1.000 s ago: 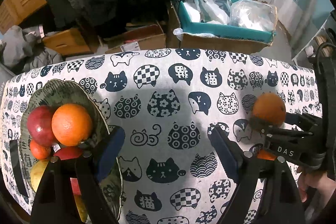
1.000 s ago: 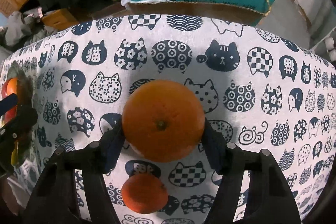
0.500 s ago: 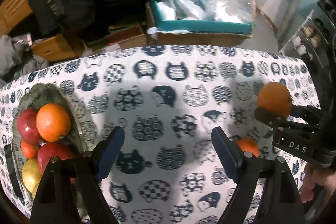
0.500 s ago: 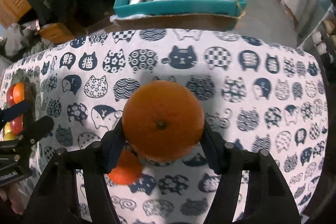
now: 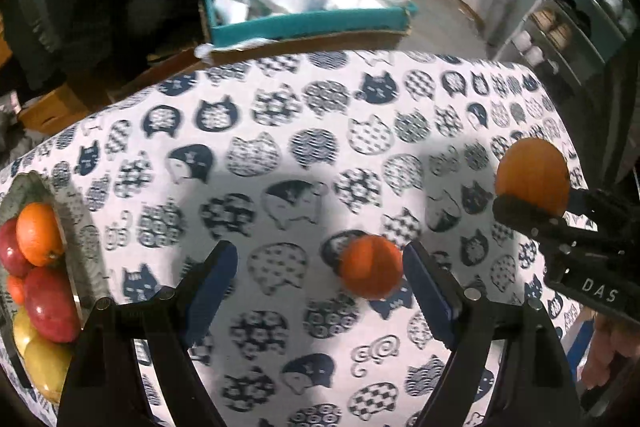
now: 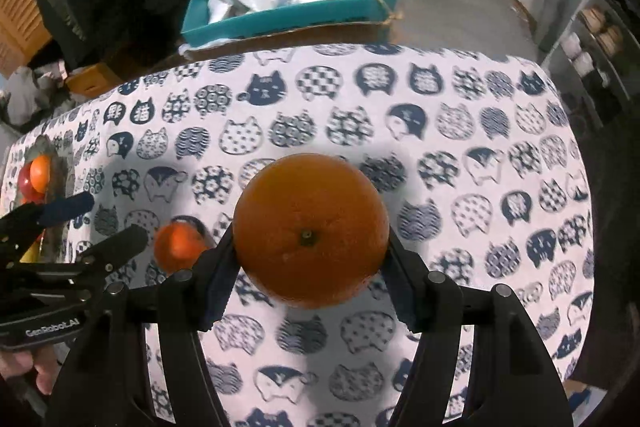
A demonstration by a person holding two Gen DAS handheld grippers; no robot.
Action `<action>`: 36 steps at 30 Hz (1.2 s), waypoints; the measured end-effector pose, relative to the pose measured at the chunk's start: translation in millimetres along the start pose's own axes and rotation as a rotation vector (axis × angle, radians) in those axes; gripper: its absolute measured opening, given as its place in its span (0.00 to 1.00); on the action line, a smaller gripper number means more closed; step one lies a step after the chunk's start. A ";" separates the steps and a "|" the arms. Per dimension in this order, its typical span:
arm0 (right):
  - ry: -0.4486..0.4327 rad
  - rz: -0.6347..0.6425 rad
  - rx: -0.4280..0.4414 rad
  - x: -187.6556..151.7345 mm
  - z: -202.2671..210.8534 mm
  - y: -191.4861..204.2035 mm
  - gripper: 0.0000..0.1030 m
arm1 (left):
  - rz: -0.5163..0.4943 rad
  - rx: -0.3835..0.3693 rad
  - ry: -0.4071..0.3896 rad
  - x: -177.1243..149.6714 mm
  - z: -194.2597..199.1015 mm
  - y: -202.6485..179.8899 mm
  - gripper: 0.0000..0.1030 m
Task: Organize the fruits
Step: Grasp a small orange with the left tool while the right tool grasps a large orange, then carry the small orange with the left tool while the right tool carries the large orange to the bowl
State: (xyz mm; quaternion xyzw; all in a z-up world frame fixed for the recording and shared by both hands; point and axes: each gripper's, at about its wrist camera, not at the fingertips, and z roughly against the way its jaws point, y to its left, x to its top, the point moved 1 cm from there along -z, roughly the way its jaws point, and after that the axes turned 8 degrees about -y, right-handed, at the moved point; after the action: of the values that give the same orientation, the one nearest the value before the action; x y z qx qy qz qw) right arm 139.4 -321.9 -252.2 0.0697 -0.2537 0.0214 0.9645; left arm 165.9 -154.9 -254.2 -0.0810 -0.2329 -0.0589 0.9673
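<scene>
The right gripper (image 6: 310, 267) is clamped on a large orange (image 6: 310, 231), while the left gripper (image 5: 320, 287), jaws apart, frames a small orange (image 5: 370, 265) beside its right finger, the fruit plate (image 5: 76, 227) outside its left.

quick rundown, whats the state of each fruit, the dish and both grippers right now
big round orange: gripped, off the table
small orange tangerine: loose on the cat-print tablecloth
grey-green dish: piled with fruit
left gripper: jaws open, empty
right gripper: jaws shut on the orange

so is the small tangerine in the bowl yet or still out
Out: the small tangerine lies on the cat-print tablecloth, apart from the fruit bowl.
</scene>
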 end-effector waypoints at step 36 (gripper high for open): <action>-0.040 0.025 0.005 -14.8 23.8 -11.8 0.64 | -0.097 0.004 0.011 -14.3 -9.7 -30.2 0.43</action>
State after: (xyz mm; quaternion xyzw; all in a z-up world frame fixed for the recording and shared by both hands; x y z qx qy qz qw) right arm 115.8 -337.2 -240.4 0.0694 -0.2738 0.0326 0.9587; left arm 152.9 -185.2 -265.4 -0.0672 -0.2313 -0.1055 0.9648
